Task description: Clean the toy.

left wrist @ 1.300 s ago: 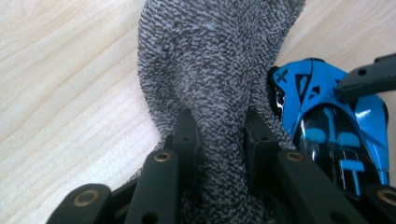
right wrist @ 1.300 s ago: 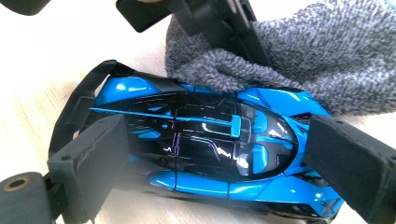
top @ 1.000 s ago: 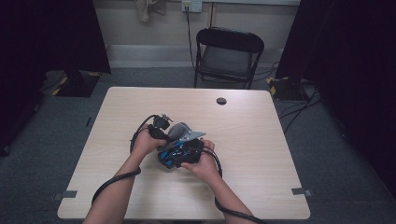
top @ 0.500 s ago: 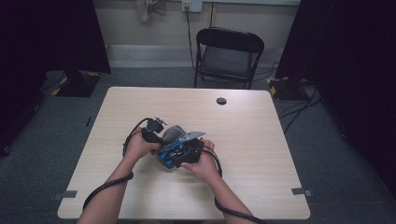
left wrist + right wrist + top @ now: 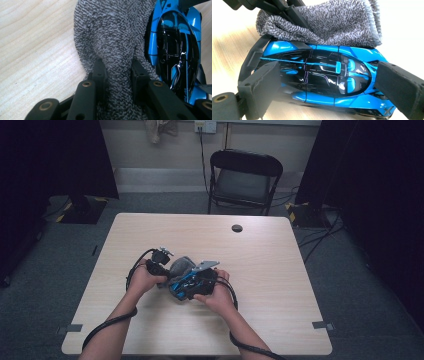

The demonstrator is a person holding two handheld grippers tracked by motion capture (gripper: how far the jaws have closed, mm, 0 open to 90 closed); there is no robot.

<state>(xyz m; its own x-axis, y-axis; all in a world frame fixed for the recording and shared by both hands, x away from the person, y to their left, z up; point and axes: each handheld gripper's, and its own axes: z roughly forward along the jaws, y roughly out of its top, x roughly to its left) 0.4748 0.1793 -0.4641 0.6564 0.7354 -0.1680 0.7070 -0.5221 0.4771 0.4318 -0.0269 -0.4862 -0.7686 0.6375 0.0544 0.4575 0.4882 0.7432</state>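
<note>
Grey cloth point(image 5: 112, 37) pinched in left hand-held gripper point(image 5: 116, 72); right hand-held gripper point(image 5: 324, 82) clamps blue car point(image 5: 317, 75).

A light wood-grain counter point(image 5: 280, 270) with rounded corners fills the middle of the scene. Near its far edge, a little right of centre, sits a small round dark cable hole point(image 5: 237, 228). Beyond the far edge stands a black folding chair point(image 5: 244, 180) on grey carpet point(image 5: 360, 290). Behind the chair runs a pale wall point(image 5: 170, 150) with a white power outlet point(image 5: 205, 126). Black curtains point(image 5: 50, 165) hang at far left and far right.
</note>
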